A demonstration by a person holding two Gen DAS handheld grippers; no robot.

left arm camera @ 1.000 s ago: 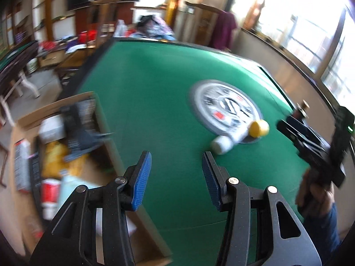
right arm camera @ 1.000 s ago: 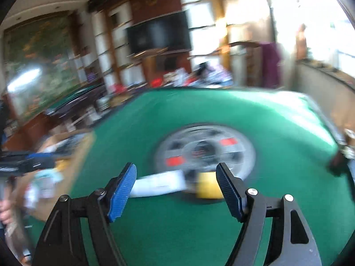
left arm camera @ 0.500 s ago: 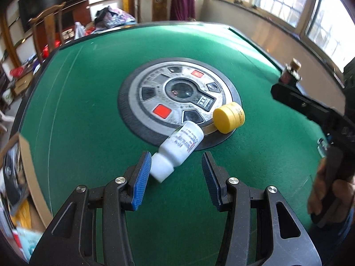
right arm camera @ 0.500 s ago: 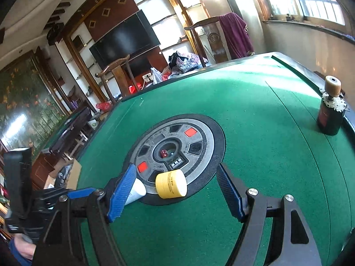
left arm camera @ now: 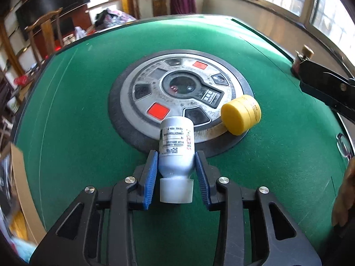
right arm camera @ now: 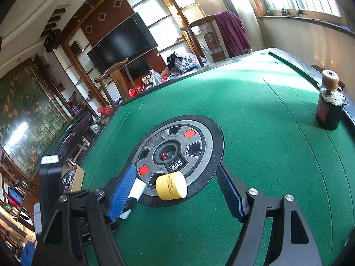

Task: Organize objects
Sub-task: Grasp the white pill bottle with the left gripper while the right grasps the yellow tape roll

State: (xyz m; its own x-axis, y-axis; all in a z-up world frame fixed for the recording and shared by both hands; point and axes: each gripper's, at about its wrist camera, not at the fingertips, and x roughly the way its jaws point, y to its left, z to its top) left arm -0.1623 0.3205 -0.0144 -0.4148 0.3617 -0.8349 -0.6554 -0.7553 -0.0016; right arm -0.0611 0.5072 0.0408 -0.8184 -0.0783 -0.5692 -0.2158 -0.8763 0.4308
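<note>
A white pill bottle lies on its side on the green table, cap towards me, its base on the round centre panel. My left gripper has its blue pads against both sides of the bottle. A yellow jar lies on its side at the panel's right edge. In the right wrist view my right gripper is open, with the yellow jar between its fingers and apart from both. The white bottle shows partly behind the left finger.
A dark bottle with a wooden stopper stands at the table's right rim. A cardboard box with items sits below the table's left edge. Chairs and shelves stand beyond the far edge. The right gripper's body shows at right.
My left gripper swung from the box to the white bottle and closed on it. My right gripper has moved in around the yellow jar.
</note>
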